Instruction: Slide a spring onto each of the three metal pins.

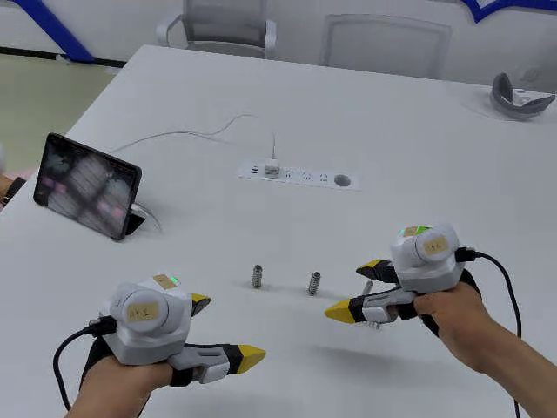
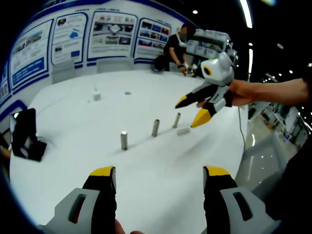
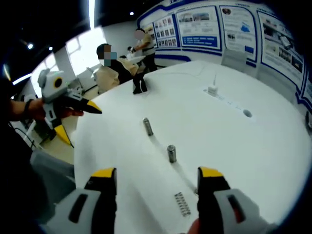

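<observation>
A: What was the table [image 1: 392,131] like?
B: White, smooth, matt — and the tablet [image 1: 85,185] had a glossy screen.
A: The springs?
B: The left spring [image 1: 258,276] and the right spring [image 1: 314,282] were silvery ribbed metal.
A: The grippers?
B: The left gripper [image 1: 228,329] and the right gripper [image 1: 352,287] — pale grey plastic, matt yellow tips.

A broad white table [image 1: 392,131] takes up most of the room. On its left side a dark tablet [image 1: 87,185] leans on a stand with its screen lit. Near the middle, farther off, a white power strip [image 1: 298,176] lies flat. A thin cable [image 1: 187,132] curves over the tabletop between the two. Two gray chairs [image 1: 224,26] stand at the far edge, and a gray curved object [image 1: 520,94] rests at the far right. Blue-framed posters [image 2: 87,34] line the wall. Two people [image 3: 109,68] are beyond the table.
</observation>
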A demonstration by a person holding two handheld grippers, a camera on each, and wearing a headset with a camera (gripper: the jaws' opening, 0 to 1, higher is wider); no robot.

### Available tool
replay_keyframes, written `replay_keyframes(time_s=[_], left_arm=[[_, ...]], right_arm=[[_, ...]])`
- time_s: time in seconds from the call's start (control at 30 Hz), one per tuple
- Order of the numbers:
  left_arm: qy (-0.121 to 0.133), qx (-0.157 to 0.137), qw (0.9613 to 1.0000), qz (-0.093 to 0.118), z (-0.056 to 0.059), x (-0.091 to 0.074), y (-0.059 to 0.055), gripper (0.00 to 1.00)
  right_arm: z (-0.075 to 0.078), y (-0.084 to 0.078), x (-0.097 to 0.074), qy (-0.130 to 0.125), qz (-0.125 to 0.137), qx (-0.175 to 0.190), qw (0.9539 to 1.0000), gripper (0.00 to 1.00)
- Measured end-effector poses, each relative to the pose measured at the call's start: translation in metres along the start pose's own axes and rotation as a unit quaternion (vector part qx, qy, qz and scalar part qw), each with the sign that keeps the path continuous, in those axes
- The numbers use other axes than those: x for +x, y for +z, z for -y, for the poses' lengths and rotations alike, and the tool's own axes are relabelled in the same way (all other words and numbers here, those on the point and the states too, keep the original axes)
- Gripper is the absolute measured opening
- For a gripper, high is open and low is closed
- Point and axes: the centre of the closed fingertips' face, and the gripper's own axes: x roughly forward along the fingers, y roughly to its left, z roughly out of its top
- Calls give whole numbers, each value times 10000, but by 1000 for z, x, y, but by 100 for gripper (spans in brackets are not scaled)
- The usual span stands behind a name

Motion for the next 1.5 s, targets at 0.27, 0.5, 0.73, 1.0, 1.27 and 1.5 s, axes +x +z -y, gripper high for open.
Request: replay_keyframes(time_s=[0.27,0.5,0.73,1.0,1.27,1.5], left_arm=[[2,24,10000,-5,0,2,2,75],[-8,33,10000,-3,0,5,3,76],[-64,45,10000,1,3,12,6,77],[-98,70,9999,24,3,16,9,77],[-226,161,9996,-28,10,25,12,77],[-393,278,9988,-82,20,34,15,78]], right_arm=[[0,-9,-11,-98,155,220,9996,71],[-1,-17,-23,-191,244,389,9988,73],[-5,-29,-34,-318,393,577,9971,76],[-10,-45,-45,-463,553,928,9931,77],[-17,-65,-53,-550,519,1068,9914,78],[-21,-77,-62,-646,576,1228,9887,79]])
